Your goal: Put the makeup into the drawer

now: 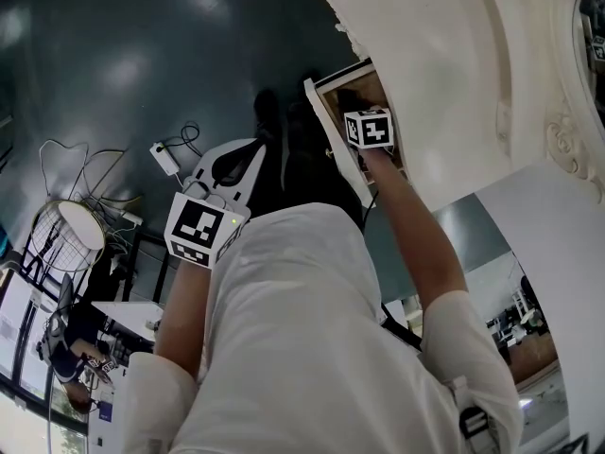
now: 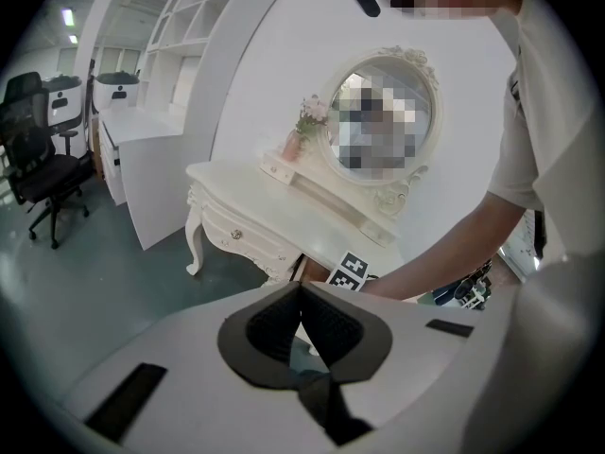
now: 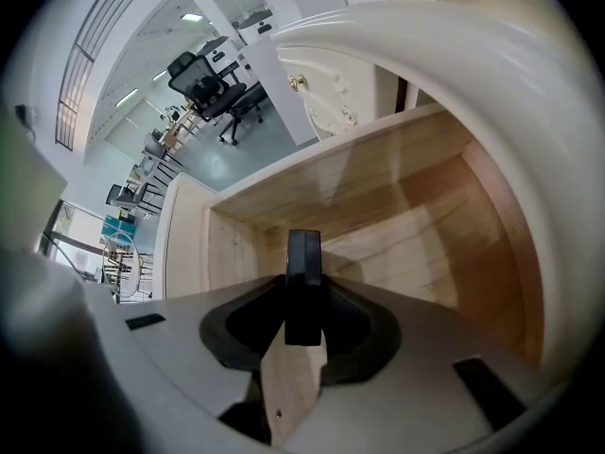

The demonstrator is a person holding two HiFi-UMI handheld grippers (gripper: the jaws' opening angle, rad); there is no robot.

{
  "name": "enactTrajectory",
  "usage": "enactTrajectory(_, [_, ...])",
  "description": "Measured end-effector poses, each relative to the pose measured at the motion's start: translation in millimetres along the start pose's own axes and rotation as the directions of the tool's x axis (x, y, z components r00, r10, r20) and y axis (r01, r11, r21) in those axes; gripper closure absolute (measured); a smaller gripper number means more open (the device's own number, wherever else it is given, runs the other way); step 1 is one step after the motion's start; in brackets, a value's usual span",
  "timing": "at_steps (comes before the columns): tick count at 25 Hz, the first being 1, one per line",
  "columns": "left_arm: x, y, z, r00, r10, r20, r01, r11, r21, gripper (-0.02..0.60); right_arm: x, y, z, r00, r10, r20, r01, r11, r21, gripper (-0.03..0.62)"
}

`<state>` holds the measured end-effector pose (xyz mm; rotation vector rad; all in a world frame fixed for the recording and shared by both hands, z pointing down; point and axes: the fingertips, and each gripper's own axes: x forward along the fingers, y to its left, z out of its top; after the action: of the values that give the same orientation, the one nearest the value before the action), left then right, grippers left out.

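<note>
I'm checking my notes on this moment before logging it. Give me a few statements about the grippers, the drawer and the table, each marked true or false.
1. The right gripper is clamped on a black makeup case. True.
2. The drawer is shut. False: it stands open, with bare wood inside.
3. The left gripper holds a second item. False: its jaws are together with nothing between them.
4. A mirror stands on the dressing table. True.

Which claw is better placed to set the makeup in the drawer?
Right. The right claw is shut on the black makeup item, pointing down into the open wooden drawer. The left claw is shut, empty, and back from the dressing table.
</note>
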<state>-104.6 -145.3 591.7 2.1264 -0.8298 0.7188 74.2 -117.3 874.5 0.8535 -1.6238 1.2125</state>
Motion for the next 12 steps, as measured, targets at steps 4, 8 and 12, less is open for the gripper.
enactTrajectory(4, [2, -1, 1, 1.000, -0.011, -0.008, 0.011, 1.000, 0.012, 0.565, -7, -1, 3, 0.999, -0.028, 0.026, 0.028, 1.000, -0.002, 0.469])
enactTrajectory(8, [5, -6, 7, 1.000, -0.022, -0.012, 0.022, 0.999, 0.032, 0.565, -17, -6, 1, 0.997, -0.063, 0.051, 0.062, 0.998, 0.020, 0.425])
enactTrajectory(12, [10, -12, 12, 0.999, -0.033, -0.017, 0.034, 0.998, 0.059, 0.565, -19, -10, -7, 0.995, -0.083, 0.058, 0.081, 0.996, 0.037, 0.392])
